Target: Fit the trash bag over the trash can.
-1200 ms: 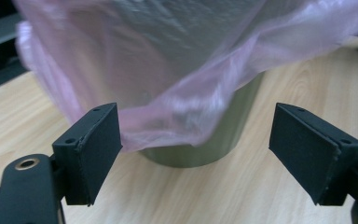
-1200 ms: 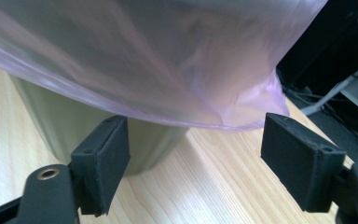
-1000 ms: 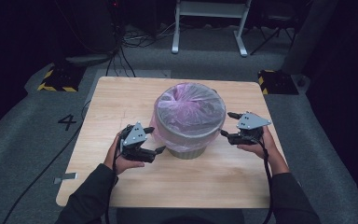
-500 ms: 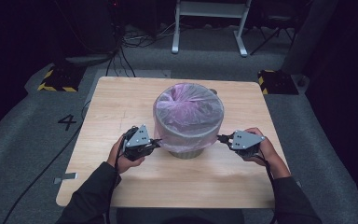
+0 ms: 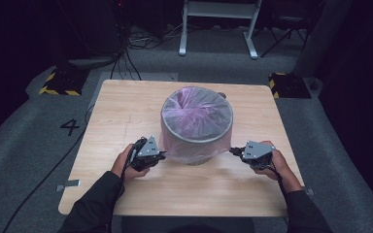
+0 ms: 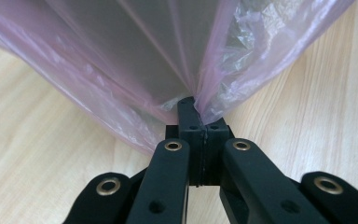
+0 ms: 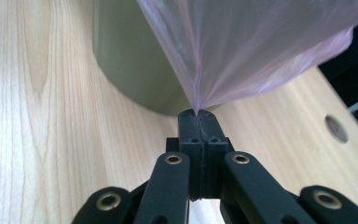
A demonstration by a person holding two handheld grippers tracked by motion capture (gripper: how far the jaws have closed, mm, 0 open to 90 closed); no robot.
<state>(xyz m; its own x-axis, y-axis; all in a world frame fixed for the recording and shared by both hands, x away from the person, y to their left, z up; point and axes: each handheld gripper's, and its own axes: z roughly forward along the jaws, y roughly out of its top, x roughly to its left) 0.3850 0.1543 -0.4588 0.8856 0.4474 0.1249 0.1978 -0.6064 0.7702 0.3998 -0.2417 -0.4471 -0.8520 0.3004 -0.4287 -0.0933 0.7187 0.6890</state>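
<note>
- My left gripper (image 5: 161, 155) and right gripper (image 5: 233, 151) each pinch the pink bag liner (image 5: 196, 114), stretched taut at the bin's (image 5: 196, 158) near base, mid-table (image 5: 126, 111)
- Liner covers the rim, skirt pulled down; letting go is what I judge remains
- Thin, translucent, creased film over a grey bin

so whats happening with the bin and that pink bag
A person is fitting a pink bag as a liner over a grey bin on the wooden table. The left tool and right tool are each shut on the bag's lower edge, on opposite sides of the bin, pulling the film taut down its wall near the table.
</note>
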